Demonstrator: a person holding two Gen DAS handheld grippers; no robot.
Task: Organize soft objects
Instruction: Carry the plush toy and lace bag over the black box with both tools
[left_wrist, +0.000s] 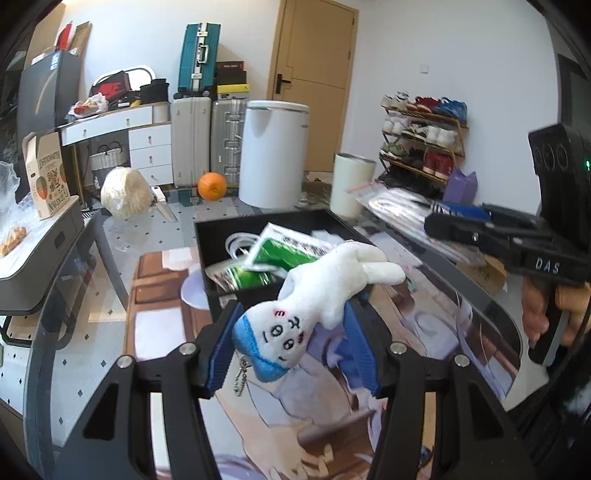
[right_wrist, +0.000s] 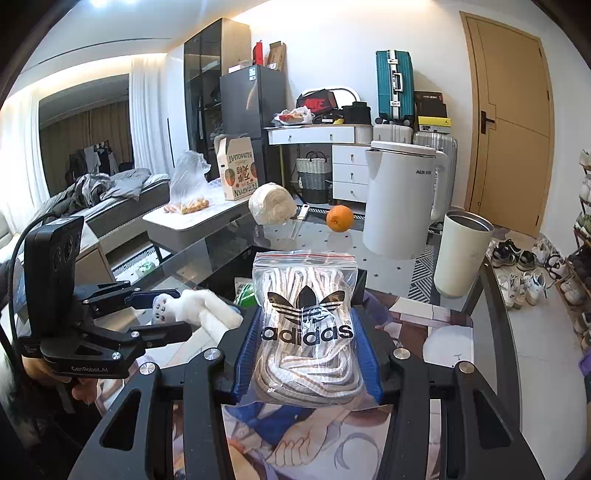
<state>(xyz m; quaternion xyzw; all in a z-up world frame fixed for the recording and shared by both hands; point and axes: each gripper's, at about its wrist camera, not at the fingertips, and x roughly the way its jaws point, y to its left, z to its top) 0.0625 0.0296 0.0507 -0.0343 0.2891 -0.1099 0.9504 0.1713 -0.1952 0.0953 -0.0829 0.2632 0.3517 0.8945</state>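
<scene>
Plush rabbit (left_wrist: 325, 295), white with a blue cap and a bead chain, hung clamped between the blue pads of the left hand-held gripper (left_wrist: 291, 343), low in the middle of the left wrist view and held in the air just short of the black tray (left_wrist: 207, 236). The right hand-held gripper (right_wrist: 308, 354) was shut on a clear zip bag of shoelaces (right_wrist: 304, 325), which filled the centre of the right wrist view and was also lifted off the table (right_wrist: 454, 332).

Judging by this, the job looked partly done: both soft things were picked up but neither was yet put down. The tray, in the middle of the left view, already held a white cable (left_wrist: 236, 245) and green-and-white packets (left_wrist: 284, 251), so free room in it seemed tight; whether those belonged to the sorting I cannot tell.

Further out on the glass table stood a cream tumbler (right_wrist: 463, 254) at the right of the right view, a white kettle (right_wrist: 402, 199) behind it, an orange (right_wrist: 340, 218) and a wrapped pale bundle (right_wrist: 272, 203) toward the far edge. The two hand-held grippers were near each other, and the tumbler stood near the tray's far corner, so both could crowd a move to the tray.
</scene>
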